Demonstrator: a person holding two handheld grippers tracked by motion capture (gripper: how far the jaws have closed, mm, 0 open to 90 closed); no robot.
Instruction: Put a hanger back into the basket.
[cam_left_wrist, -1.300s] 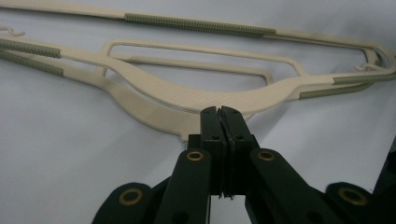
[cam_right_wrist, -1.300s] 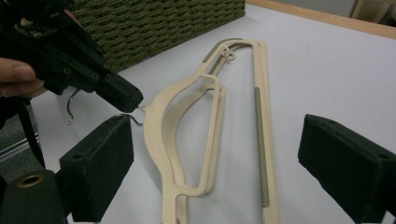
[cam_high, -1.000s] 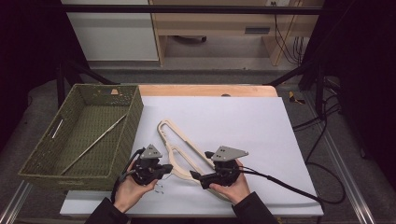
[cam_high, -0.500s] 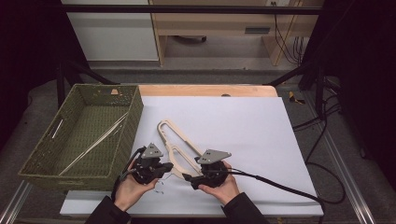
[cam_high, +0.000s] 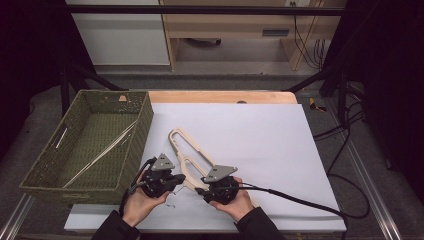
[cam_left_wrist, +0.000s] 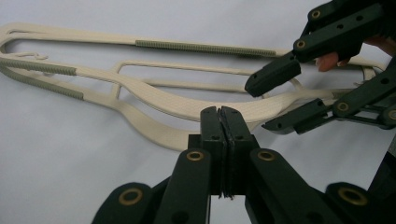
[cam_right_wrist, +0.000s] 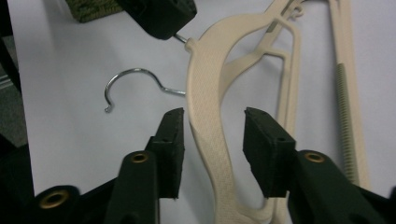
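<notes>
Two cream plastic hangers (cam_high: 192, 160) lie overlapped on the white table near its front edge. My right gripper (cam_right_wrist: 212, 116) is open, its jaws on either side of the top hanger's curved shoulder (cam_right_wrist: 205, 93), not touching it. My left gripper (cam_left_wrist: 220, 112) is shut, its tip right at the hanger's neck. In the right gripper view a short metal stem (cam_right_wrist: 181, 38) runs from that neck into the left gripper's tip. A second wire hook (cam_right_wrist: 128, 86) lies free on the table beside it. In the high view both grippers (cam_high: 177, 181) (cam_high: 199, 190) face each other across the hangers' hook end.
A green woven basket (cam_high: 30, 180) stands at the table's left with thin pale rods (cam_high: 100, 152) inside. The right gripper's black cable (cam_high: 300, 200) trails off to the right across the table. A wooden strip (cam_high: 220, 96) borders the far edge.
My right gripper has moved left to the hangers, and its open jaws now straddle the cream shoulder. The left gripper has stayed put, shut.
</notes>
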